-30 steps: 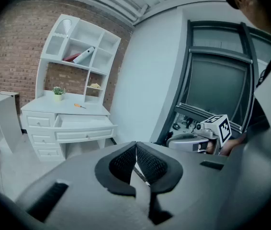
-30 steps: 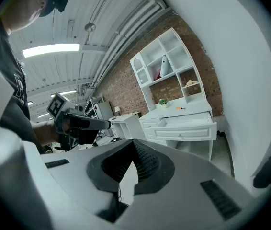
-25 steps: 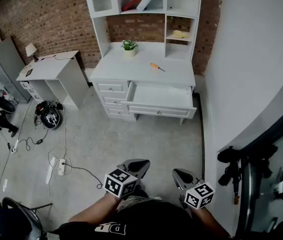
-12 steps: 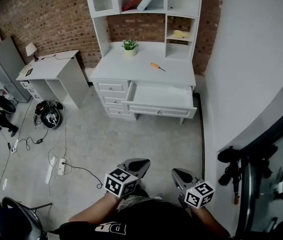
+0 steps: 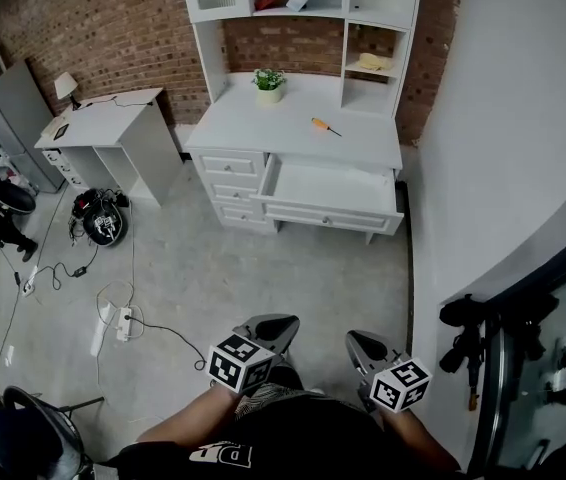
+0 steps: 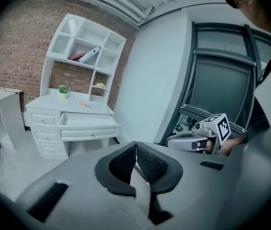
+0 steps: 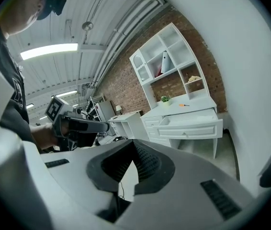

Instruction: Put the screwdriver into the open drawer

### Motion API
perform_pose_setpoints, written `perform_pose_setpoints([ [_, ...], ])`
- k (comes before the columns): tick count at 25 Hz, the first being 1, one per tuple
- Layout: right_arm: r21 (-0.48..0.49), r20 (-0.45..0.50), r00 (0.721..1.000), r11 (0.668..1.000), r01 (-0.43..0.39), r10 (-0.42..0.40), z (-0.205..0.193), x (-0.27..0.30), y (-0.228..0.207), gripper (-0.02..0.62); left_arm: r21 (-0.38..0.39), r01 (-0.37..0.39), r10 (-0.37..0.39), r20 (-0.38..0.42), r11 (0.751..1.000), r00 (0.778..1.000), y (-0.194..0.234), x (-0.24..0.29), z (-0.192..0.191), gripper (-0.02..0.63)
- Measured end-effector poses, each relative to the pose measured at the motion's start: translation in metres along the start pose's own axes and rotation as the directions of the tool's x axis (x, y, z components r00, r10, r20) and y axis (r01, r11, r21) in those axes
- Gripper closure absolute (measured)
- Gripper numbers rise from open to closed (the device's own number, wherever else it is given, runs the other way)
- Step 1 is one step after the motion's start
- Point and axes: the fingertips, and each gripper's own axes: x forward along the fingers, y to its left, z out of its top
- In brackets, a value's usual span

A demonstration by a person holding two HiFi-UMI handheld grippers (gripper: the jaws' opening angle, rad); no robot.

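Brick wall (image 5: 113,28) at the back, grey floor (image 5: 263,268) between. The white hutch desk (image 5: 253,120) stands well ahead of both my grippers. Left gripper (image 6: 136,151): jaws pressed together, nothing between them. Right gripper (image 7: 134,152): likewise closed and empty. The screwdriver (image 5: 325,126) lies on the desk top, far ahead, just beyond the open drawer (image 5: 331,186) and not in it. Judgement: light and rigid; the thin shaft may roll or slip. Best taken across the orange handle, jaws opened first. Approach not yet made.
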Motion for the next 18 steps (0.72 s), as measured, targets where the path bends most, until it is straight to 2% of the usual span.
perform_pose_setpoints([
  [11, 0.006, -0.042, 0.999, 0.999, 0.033, -0.033, 0.027, 0.062, -0.031, 0.591, -0.033, 0.025, -0.025, -0.016, 0.999, 1.0, 0.07, 0.03, 0.028, 0.588],
  [18, 0.001, -0.048, 0.997, 0.998, 0.063, -0.062, 0.058, 0.115, -0.056, 0.591, -0.036, 0.022, -0.023, -0.007, 0.999, 1.0, 0.135, 0.048, 0.061, 0.588],
])
